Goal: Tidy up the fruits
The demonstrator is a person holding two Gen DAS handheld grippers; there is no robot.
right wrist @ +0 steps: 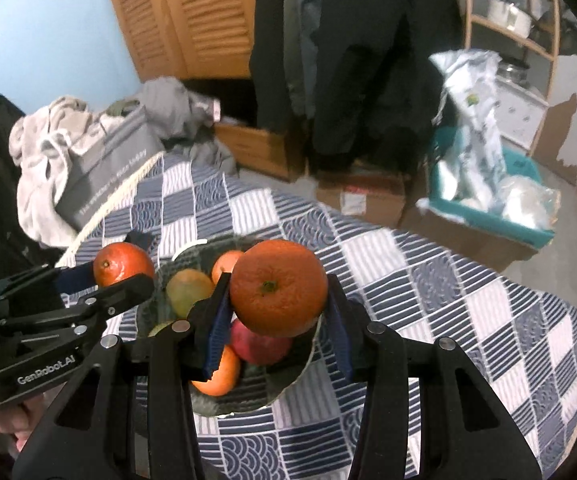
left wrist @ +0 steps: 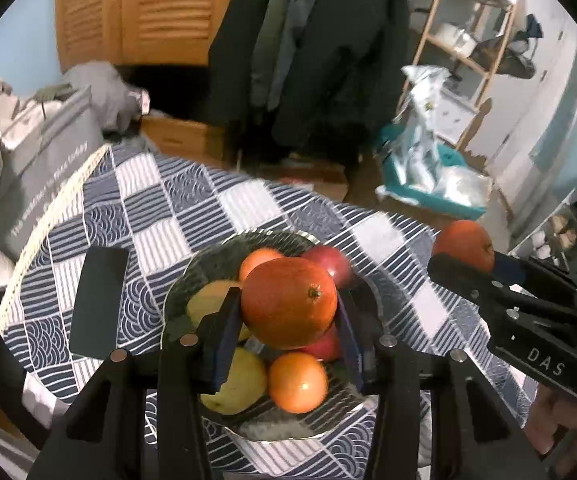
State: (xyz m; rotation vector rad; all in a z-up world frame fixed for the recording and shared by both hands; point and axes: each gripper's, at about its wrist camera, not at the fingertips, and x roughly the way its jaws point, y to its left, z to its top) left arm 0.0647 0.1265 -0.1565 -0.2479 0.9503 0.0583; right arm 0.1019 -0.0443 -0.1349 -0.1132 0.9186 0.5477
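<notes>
My left gripper [left wrist: 288,312] is shut on an orange [left wrist: 288,304] and holds it just above the glass bowl [left wrist: 192,276]. The bowl holds more oranges [left wrist: 298,382], red apples [left wrist: 328,266] and yellow-green pears [left wrist: 240,386]. My right gripper [right wrist: 278,304] is shut on a second orange [right wrist: 278,288], held above the bowl's right side [right wrist: 288,376]. The right gripper with its orange [left wrist: 464,242] shows at the right of the left wrist view. The left gripper with its orange [right wrist: 122,266] shows at the left of the right wrist view.
The bowl stands on a table with a blue and white checked cloth [left wrist: 192,208]. A dark flat object [left wrist: 98,304] lies on the cloth left of the bowl. A grey bag [left wrist: 44,168] and clothes sit at the table's far left edge. Boxes and a teal bin [right wrist: 488,208] stand on the floor beyond.
</notes>
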